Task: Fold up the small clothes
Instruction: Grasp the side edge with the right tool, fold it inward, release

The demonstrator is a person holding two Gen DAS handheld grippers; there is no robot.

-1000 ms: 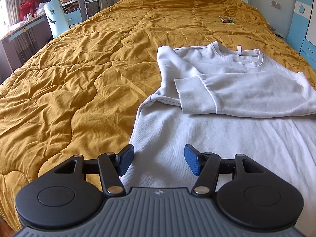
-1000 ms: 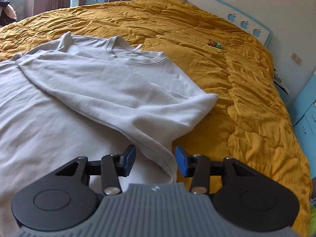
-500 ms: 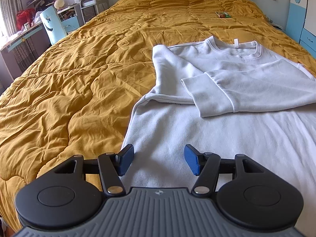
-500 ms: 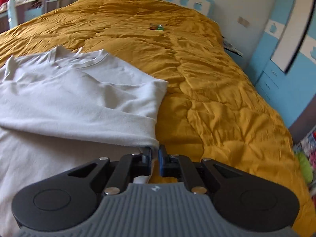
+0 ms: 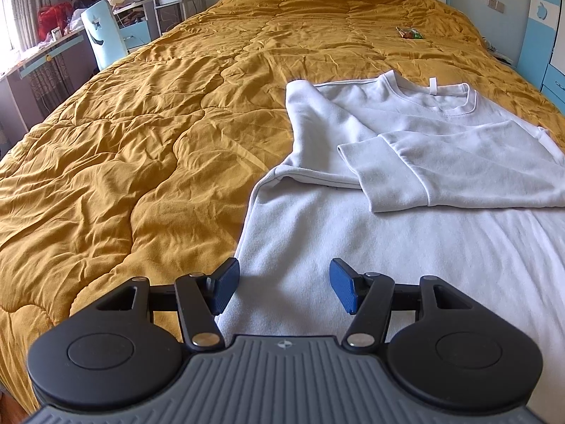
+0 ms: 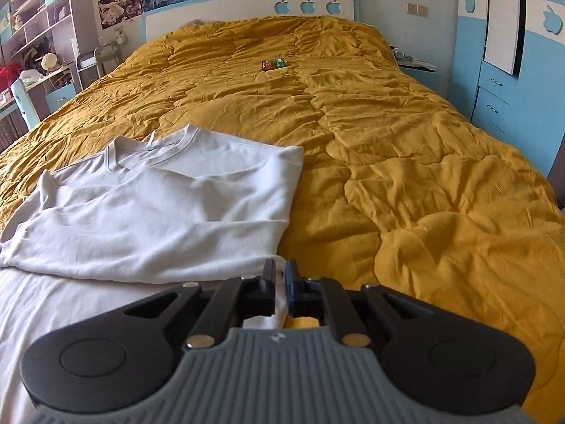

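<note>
No words or numbers can be read anywhere. The only signs are apple-shaped cutouts — three in a row on the white headboard (image 6: 308, 6) at the upper middle of the right wrist view, and single ones on the blue wardrobe (image 6: 543, 35) doors at the upper right.

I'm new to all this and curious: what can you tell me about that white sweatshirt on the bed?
The white sweatshirt looks like soft fleecy cotton, with a ribbed round collar and a small neck tag. It lies flat on the mustard quilt, both sleeves folded across the chest. The right gripper pinches its edge; the left gripper is open over its hem.
</note>
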